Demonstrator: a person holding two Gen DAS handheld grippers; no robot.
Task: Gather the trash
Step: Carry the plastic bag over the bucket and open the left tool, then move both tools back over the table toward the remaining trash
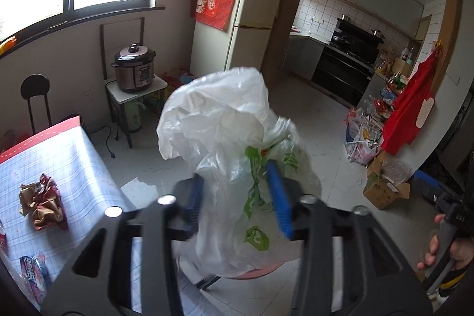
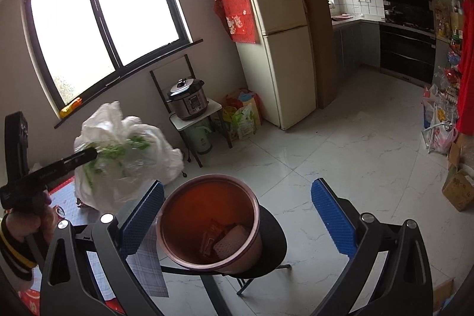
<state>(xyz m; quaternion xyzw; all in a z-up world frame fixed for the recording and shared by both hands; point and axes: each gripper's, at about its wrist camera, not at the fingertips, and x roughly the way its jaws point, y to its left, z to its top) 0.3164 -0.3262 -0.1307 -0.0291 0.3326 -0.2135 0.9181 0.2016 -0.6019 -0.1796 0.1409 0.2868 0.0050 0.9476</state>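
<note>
Fridge (image 2: 278,49), cream-coloured with a red cloth hung on its side, stands against the far wall beside the kitchen opening. Table (image 1: 77,156) with a pale checked cover sits at the lower left of the left wrist view. White plastic bag (image 1: 231,138) with green print is the largest piece of trash in play: it is held up in the air, clenched between the blue pads of the left gripper (image 1: 237,197), and it billows above the fingers. In the right wrist view the same bag hangs at the left, just above and beside the bin. Red-brown trash bin (image 2: 207,221) stands on a black stool (image 2: 272,239) and holds a few wrappers at its bottom. The right gripper (image 2: 237,215) is released, its blue pads spread wide on either side of the bin, touching nothing. Pressure cooker (image 2: 188,98) rests on a small stand under the window. Crumpled red-and-brown wrapper (image 1: 43,205) lies on the table cover, and a printed snack packet (image 1: 32,271) lies nearer the table's edge
</note>
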